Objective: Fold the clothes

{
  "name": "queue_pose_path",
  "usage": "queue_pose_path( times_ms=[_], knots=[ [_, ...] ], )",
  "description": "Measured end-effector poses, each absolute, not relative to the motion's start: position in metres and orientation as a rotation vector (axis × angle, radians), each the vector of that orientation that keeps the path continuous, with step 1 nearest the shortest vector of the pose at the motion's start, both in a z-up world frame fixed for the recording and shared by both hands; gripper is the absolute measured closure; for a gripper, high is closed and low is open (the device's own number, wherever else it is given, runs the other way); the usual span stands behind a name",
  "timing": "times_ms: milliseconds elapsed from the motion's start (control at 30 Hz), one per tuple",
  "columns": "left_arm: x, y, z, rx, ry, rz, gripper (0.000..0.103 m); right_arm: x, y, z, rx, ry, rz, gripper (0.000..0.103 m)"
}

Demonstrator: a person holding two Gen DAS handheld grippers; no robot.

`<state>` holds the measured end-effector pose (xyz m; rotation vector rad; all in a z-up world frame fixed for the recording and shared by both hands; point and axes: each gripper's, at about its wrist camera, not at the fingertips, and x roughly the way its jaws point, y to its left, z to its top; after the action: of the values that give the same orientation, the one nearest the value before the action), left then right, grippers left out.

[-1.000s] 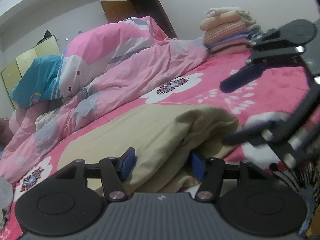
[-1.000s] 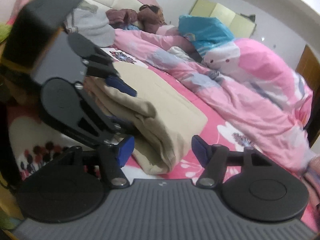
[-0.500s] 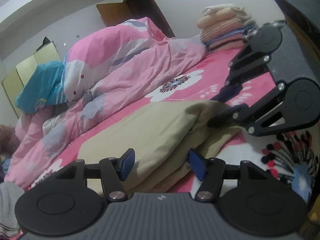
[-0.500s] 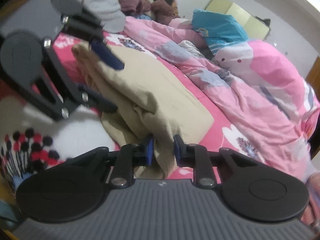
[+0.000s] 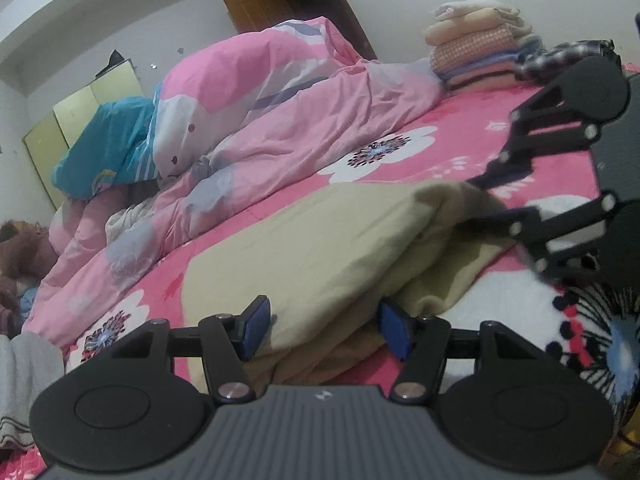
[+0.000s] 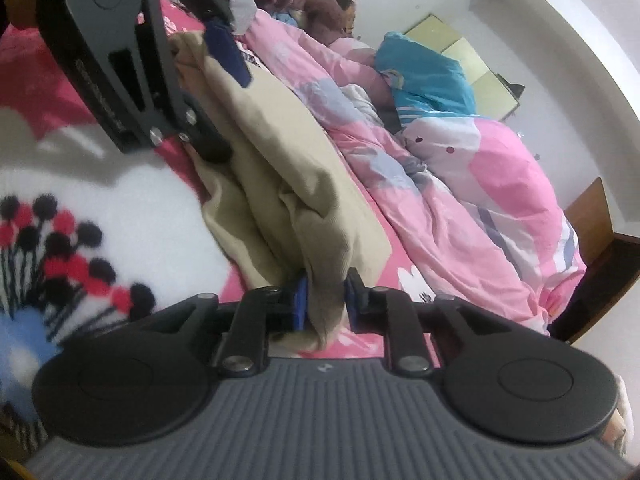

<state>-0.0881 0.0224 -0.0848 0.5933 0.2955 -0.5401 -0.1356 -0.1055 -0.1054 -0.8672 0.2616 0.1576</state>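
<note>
A beige, soft cotton garment folded into a thick layered bundle (image 5: pixel 320 248) lies on the bed, whose cover is a bright pink fleece blanket printed with large white flowers (image 5: pixel 452 120). The right tool (image 6: pixel 324 306) has its blue-padded fingers pressed narrowly together on a bunched corner of that garment, the cloth squeezed between the pads and rising from them in a creased ridge; in the left wrist view the same tool (image 5: pixel 476 204) appears at the garment's far right corner, its black linkage reaching in from the side. The left tool (image 5: pixel 326 326) stands wide, its two blue pads well apart with the near edge of the garment lying between them, neither pad plainly pressing the cloth; in the right wrist view it (image 6: pixel 218 92) shows at the garment's far end, one blue pad above the fabric and the dark lower finger beside the fold. Behind the garment a rumpled pink quilt with white and grey patches (image 5: pixel 280 112) runs along the bed, with a turquoise pillow (image 5: pixel 108 144) beyond it. A stack of folded clothes in cream, checked pink and pale blue (image 5: pixel 480 48) sits at the far corner of the bed near the wall.
</note>
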Motion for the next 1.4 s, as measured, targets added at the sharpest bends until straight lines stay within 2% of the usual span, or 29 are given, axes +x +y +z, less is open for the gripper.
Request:
queue_pose_path(
  times_ms=[167,333,500,700,833,1100,1233,1300,1400],
  knots=[
    [-0.09,0.024,-0.087,0.59,0.291,-0.535,0.041,-0.159,-0.125,-0.08,-0.737,0.218,0.255,0.076],
    [-0.089,0.024,-0.088,0.578,0.291,-0.526,0.041,-0.149,-0.141,-0.049,-0.477,0.194,0.278,0.077],
    [-0.091,0.026,-0.088,0.576,0.293,-0.502,0.041,-0.123,-0.137,-0.048,-0.344,0.183,0.318,0.079],
    [-0.1,0.042,-0.087,0.564,0.306,-0.473,0.041,-0.112,-0.134,-0.086,-0.307,0.262,0.358,0.082],
    [-0.109,0.061,-0.071,0.47,0.302,-0.488,0.041,-0.113,-0.133,-0.088,-0.3,0.259,0.352,0.082],
    [-0.09,0.036,-0.057,0.403,0.279,-0.496,0.041,-0.118,-0.13,-0.093,-0.267,0.254,0.313,0.082],
    [-0.074,0.019,-0.076,0.439,0.337,-0.47,0.042,-0.122,-0.131,-0.088,-0.252,0.257,0.298,0.082],
    [-0.074,0.02,-0.077,0.426,0.338,-0.465,0.042,-0.128,-0.135,-0.08,-0.223,0.242,0.298,0.086],
    [-0.072,0.024,-0.077,0.394,0.354,-0.472,0.042,-0.131,-0.14,-0.076,-0.2,0.231,0.273,0.087]
  ],
)
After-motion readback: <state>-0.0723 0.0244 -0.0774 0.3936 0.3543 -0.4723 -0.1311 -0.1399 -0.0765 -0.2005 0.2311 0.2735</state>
